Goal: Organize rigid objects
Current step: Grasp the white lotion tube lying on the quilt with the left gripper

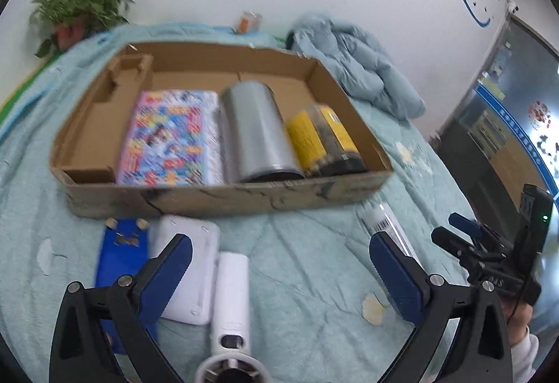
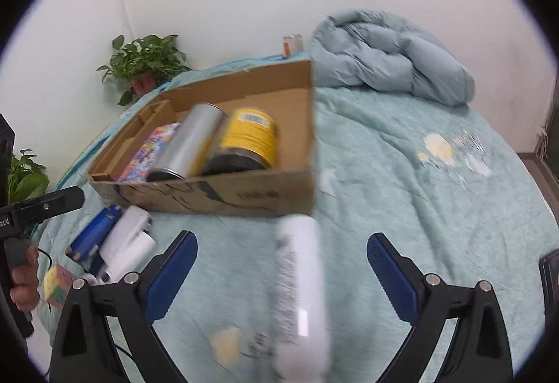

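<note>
White tube [image 2: 302,281] on bed [image 2: 401,173], between wide-open, empty right gripper [image 2: 279,264] fingers, just before box [image 2: 244,197]. Round and smooth: liable to roll or slip if pinched off-centre. Left gripper [image 1: 279,264] likewise wide open, empty, above fan [image 1: 229,292].

white tube [image 2: 302,292]: motion-blurred, label unreadable | white fan [image 1: 229,323]: cut by bottom edge | blue case [image 1: 120,253]: partly behind left tool finger
</note>
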`<state>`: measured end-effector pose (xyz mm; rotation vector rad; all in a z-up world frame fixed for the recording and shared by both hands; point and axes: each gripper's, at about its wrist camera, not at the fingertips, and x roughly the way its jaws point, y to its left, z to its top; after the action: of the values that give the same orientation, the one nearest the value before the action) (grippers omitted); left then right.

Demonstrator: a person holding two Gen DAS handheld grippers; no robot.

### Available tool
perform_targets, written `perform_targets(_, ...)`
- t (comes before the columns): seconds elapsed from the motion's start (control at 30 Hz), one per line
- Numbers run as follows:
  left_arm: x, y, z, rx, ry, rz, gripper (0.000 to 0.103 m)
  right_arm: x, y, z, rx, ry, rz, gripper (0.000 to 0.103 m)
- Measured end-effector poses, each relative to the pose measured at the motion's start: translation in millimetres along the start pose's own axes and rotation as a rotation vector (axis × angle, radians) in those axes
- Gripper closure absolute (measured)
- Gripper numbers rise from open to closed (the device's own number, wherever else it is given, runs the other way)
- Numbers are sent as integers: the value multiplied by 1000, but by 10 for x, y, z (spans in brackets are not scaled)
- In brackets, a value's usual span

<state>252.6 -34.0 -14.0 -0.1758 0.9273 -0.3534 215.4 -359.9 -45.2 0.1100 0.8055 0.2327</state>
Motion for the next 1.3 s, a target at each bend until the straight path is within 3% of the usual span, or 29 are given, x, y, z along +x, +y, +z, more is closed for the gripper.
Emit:
perform_targets(0.13,230,-166,-44,13,83,-101,1,3,-367,-274,70,77,34,10)
perform_targets(0.2,372,-262,-39,17,131,-158,1,28,-400,-395,84,111,65,24)
perform_targets(0.33,609,-451,6,11,191,-235,2,141,-323,-516,85,165,99,60)
perform_targets(0.4,706,-547,25,27,220,-255,2,215,-295,-527,96,169,138,67)
perform_targets(0.53,906,-697,30,20,282,-318,4,224,19,-520,-46,164,59,67)
perform_targets(0.63,1087,-773,23,2,324,-353,10,133,209,-520,-133,140,109,65)
perform_targets(0.7,1251,-810,19,-16,369,-359,15,105,197,-489,-109,130,176,65)
perform_targets(0.8,1458,-871,7,-11,413,-332,23,176,-27,-458,52,133,284,65)
perform_targets(0.87,1579,-921,-17,-10,445,-317,28,240,-131,-460,119,130,305,71)
perform_targets(1.03,1702,-1031,-4,-5,459,-342,28,310,-174,-401,123,154,197,74)
perform_targets(1.3,1830,-1342,122,15,467,-402,28,227,-337,-301,64,115,23,73)
